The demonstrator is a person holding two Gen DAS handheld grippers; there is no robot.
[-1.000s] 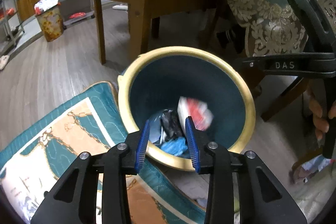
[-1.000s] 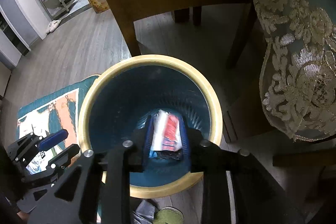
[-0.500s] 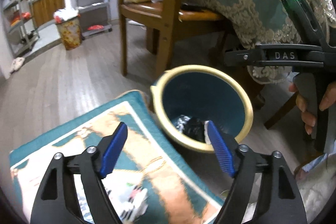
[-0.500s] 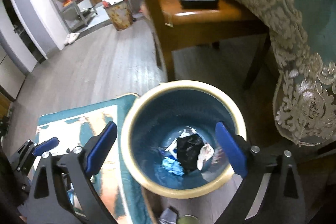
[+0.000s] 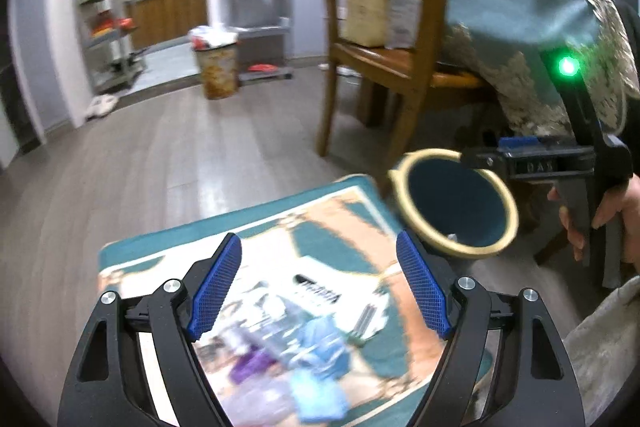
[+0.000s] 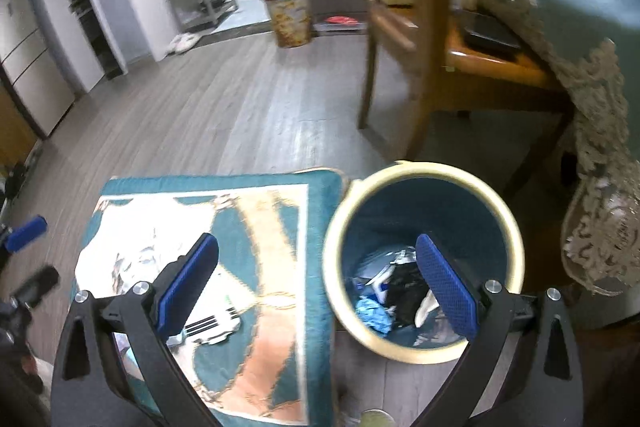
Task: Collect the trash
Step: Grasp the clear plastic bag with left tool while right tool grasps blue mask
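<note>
Right gripper: packet released, fingers opening, empty. Left gripper: spread, empty. Bin, 3 o'clock of rug, gained trash; litter remains.

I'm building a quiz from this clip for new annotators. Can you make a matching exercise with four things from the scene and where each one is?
Things:
1. blue-lined bin with a cream rim
2. teal patterned rug
3. flat black case
4. gold patterned bin

Places:
a. on the wooden chair seat
b. far across the room, by the metal shelves
c. spread on the floor with litter on it
d. on the floor at the rug's edge, trash inside

Pairs: 1-d, 2-c, 3-a, 4-b
</note>
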